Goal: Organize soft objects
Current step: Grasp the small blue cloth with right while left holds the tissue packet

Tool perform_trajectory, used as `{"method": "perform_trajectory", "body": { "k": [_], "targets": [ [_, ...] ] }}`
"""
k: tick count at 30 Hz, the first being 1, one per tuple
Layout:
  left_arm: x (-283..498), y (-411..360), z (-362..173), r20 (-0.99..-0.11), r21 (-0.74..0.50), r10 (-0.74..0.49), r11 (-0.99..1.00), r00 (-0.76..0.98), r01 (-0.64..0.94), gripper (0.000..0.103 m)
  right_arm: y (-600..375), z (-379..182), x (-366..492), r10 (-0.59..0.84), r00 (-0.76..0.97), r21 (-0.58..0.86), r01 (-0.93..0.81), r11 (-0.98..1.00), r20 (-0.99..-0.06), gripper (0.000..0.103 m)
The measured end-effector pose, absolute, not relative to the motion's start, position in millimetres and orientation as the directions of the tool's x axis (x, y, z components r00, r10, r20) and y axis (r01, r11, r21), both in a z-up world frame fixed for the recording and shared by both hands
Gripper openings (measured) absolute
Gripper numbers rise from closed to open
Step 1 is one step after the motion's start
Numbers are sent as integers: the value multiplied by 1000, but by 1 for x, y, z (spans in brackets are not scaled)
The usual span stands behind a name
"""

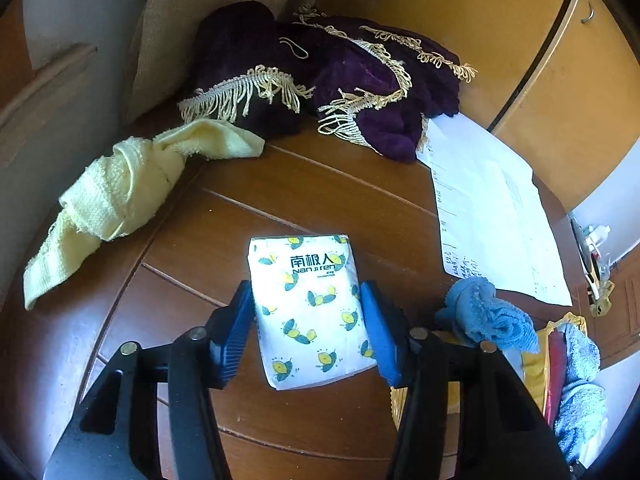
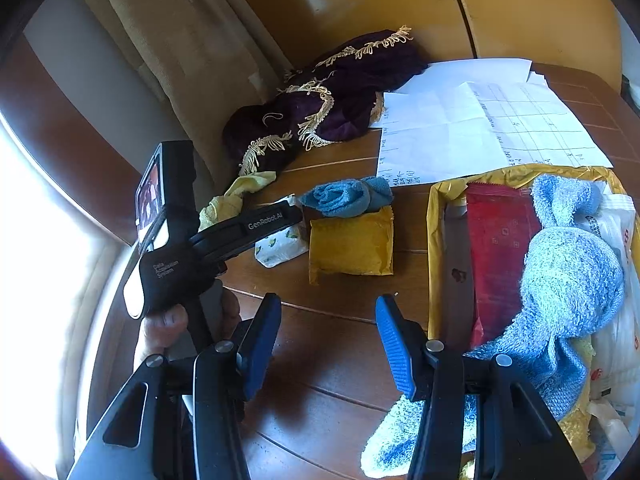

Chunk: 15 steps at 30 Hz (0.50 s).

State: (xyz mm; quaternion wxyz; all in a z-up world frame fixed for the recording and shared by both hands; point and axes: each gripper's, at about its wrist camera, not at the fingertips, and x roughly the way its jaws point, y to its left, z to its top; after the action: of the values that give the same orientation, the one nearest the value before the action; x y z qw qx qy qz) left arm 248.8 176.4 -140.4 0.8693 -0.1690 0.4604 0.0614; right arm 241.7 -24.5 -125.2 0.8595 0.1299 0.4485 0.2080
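A white tissue pack [image 1: 308, 308] printed with yellow and green shapes lies between the blue pads of my left gripper [image 1: 309, 320]. Both pads press its sides, so the gripper is shut on it, low over the brown wooden table [image 1: 320, 184]. The right wrist view shows the same gripper [image 2: 282, 220] from the side over the tissue pack [image 2: 280, 246]. My right gripper [image 2: 328, 340] hangs open above bare table with nothing between its fingers. A blue cloth [image 2: 348, 196] sits on a yellow padded packet [image 2: 352, 244]. A pale yellow towel [image 1: 120, 192] lies to the left.
A purple fringed cloth [image 1: 320, 80] is heaped at the back by a curtain [image 1: 192, 20]. White papers [image 1: 488, 200] lie at the right. A yellow container [image 2: 434, 240] holds a red packet [image 2: 500, 248] and a light blue towel [image 2: 568, 280]. A hand [image 2: 168, 328] holds the left gripper's handle.
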Motion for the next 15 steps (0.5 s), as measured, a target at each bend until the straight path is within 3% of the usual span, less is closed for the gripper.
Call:
{"method": "perform_trajectory", "body": {
  "k": [8,15],
  "targets": [
    [219,192,-130,-818,-311,-108,909,565,-277,48,-21,-126,243,468,507,405,-238,883,-723,52],
    [177,211,-124,-759,-437,-186,856,624,-276,48,-17,-135,249,448,472,403,-200,893,-759,52]
  ]
}}
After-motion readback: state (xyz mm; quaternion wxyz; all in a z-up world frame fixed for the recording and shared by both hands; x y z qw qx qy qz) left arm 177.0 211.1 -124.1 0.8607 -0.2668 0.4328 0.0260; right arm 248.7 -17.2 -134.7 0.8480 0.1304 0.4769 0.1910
